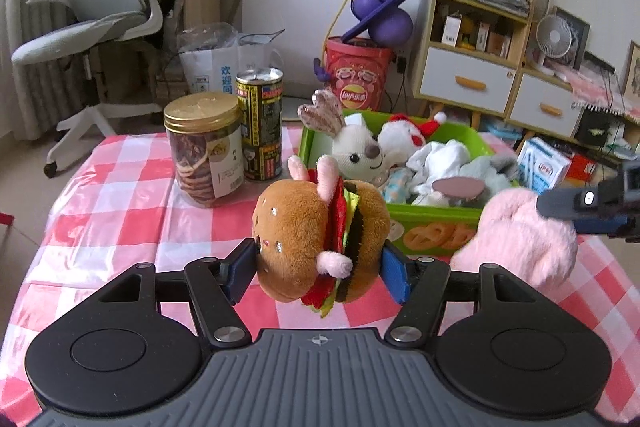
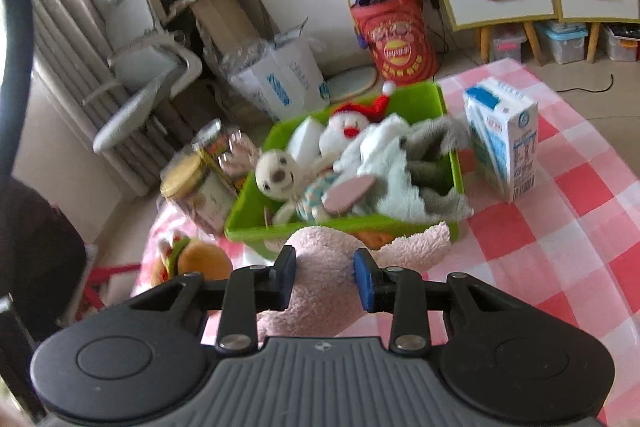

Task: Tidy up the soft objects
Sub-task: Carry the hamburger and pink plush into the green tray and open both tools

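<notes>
Transport step — left claw [image 1: 318, 263] grips burger plush [image 1: 320, 239], right claw [image 2: 324, 277] pink plush [image 2: 320, 291]; next, lift both over green bin [image 2: 248, 233].

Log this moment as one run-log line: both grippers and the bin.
left gripper: shut on burger plush | right gripper: shut on pink plush | green bin: holds soft toys, both plushes outside

Checked pink-and-white tablecloth [image 1: 132, 187] covering the table. On it, a clear jar with gold lid [image 1: 205, 149] holding round biscuits, touching a tall printed can [image 1: 260, 125] just behind it; a blue-and-white carton [image 2: 502, 137] upright. Beyond: grey office chair [image 1: 86, 27], red Lay's drum [image 1: 358, 75] topped by a purple ball toy [image 1: 382, 15], wooden shelf unit [image 1: 478, 27], small white fan [image 1: 554, 37]
</notes>
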Demonstrator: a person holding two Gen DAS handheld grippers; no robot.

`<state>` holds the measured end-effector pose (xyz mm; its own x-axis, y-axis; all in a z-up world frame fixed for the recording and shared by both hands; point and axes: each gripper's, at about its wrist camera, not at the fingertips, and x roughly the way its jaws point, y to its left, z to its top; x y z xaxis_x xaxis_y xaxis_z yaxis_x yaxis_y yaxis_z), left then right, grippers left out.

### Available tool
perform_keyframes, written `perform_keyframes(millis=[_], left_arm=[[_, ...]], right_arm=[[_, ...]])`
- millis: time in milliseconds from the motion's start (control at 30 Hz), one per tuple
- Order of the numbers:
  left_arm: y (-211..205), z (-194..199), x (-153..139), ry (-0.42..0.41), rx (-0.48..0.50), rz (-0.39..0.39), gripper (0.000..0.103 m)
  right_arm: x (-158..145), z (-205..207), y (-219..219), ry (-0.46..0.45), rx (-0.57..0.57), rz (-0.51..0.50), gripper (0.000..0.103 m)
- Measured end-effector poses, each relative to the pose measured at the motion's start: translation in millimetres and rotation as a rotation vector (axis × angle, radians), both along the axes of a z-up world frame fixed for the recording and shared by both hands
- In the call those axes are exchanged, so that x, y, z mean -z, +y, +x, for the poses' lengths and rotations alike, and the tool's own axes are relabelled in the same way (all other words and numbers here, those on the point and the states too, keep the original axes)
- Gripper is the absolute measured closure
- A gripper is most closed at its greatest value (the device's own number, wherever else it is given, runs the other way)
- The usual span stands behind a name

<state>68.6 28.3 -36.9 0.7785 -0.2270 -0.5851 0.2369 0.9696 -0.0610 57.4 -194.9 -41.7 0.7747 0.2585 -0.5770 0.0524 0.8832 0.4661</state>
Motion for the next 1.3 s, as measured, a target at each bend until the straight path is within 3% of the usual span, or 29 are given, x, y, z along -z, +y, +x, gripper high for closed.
perform_keyframes(millis=[267, 567, 867, 1100, 1233, 1300], left_arm=[[-7, 12, -12, -0.035, 0.002, -0.07, 0.039], [-32, 52, -4, -0.053, 0.01, -0.113, 0.039], [-50, 79, 13, -0.009, -0.02, -0.086, 0.039], [-52, 87, 24, 0.016, -0.027, -0.088, 0.039], [-47, 79, 18, 0.005, -0.019, -0.122, 0.028], [-42, 73, 15, 0.003, -0.035, -0.138, 0.02]], right_arm=[[-21, 8, -25, -0.101, 0.122, 0.079, 0.094], [-10, 50, -25, -0.183, 0.213, 0.02, 0.094], [27, 80, -11, -0.112, 0.21, -0.075, 0.094], [36, 82, -4, -0.094, 0.179, -0.139, 0.094], [32, 77, -3, -0.096, 0.167, -0.148, 0.09], [27, 74, -8, -0.095, 0.172, -0.121, 0.08]])
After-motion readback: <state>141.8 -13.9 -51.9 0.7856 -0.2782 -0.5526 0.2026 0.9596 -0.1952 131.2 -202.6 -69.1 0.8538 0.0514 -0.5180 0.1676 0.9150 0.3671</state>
